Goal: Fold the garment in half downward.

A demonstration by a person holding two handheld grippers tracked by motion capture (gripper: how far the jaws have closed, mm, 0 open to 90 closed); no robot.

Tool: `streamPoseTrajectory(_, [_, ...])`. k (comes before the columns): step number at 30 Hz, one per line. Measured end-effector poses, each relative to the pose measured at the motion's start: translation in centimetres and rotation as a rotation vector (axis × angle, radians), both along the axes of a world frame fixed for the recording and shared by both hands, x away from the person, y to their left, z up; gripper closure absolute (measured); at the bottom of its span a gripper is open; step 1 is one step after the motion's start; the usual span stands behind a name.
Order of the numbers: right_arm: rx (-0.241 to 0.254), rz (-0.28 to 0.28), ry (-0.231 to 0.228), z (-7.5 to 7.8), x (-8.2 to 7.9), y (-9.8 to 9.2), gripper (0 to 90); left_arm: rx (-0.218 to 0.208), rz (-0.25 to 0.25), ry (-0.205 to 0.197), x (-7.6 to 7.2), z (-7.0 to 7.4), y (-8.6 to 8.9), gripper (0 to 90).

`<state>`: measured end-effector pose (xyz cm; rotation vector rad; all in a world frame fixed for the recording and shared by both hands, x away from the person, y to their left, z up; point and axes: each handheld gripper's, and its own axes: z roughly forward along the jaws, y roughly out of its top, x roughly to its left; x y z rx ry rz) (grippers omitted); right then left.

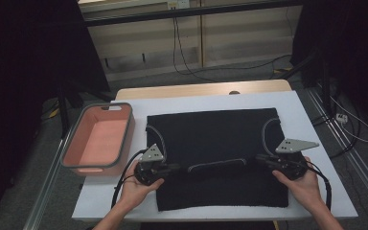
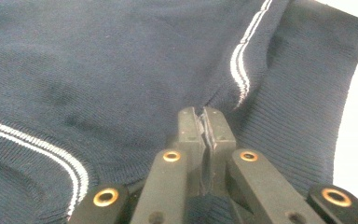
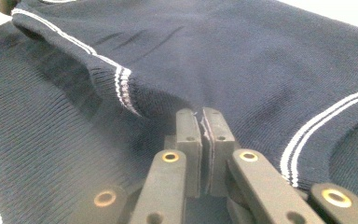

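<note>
A dark navy knitted sweater [image 1: 215, 139] with thin white stripes lies spread on the white table [image 1: 306, 124]. Its upper part is folded over toward the person, and a white-edged neckline [image 1: 218, 164] shows at the middle. My left gripper [image 1: 169, 168] is at the sweater's left side, jaws pressed together on a pinch of the knit [image 2: 204, 114]. My right gripper [image 1: 262, 158] is at the right side, also shut on the fabric [image 3: 201, 114]. A striped seam [image 2: 239, 65] runs just beyond the left jaws, and another striped seam [image 3: 121, 79] just beyond the right jaws.
A pink basket [image 1: 72, 143] with a grey rim stands at the table's left edge, beside the left hand. Bare white tabletop borders the sweater on the right and near side. Cables lie on the floor behind the table.
</note>
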<state>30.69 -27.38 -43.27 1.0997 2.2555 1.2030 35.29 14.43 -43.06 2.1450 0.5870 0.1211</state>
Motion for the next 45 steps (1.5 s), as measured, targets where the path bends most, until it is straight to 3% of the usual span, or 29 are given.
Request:
streamPoseTrajectory(12, [-0.017,0.028,0.002,-0.2,-1.9,0.3,87.2,0.017,-0.018,0.008,-1.2,-0.1,0.3,87.8])
streamPoseTrajectory(18, [-0.008,0.029,0.003,-0.1,-2.1,0.4,87.1,0.017,-0.018,0.009,-1.6,0.2,0.3,87.8])
streamPoseTrajectory(22, [-0.014,0.030,-0.001,0.2,-2.2,0.4,87.2,0.006,-0.030,-0.008,-2.0,1.0,0.2,87.8])
streamPoseTrajectory(28, [-0.008,0.032,-0.003,0.2,-3.0,0.1,87.2,0.028,-0.031,-0.023,-2.8,1.0,0.2,87.8])
streamPoseTrajectory(36, [-0.022,0.048,0.004,0.3,-3.7,0.7,87.2,0.020,-0.031,0.005,-2.8,0.6,0.7,87.8])
streamPoseTrajectory(45, [-0.039,0.081,0.008,-0.1,-5.3,0.8,87.1,0.013,-0.047,0.001,-4.3,0.8,1.1,87.8])
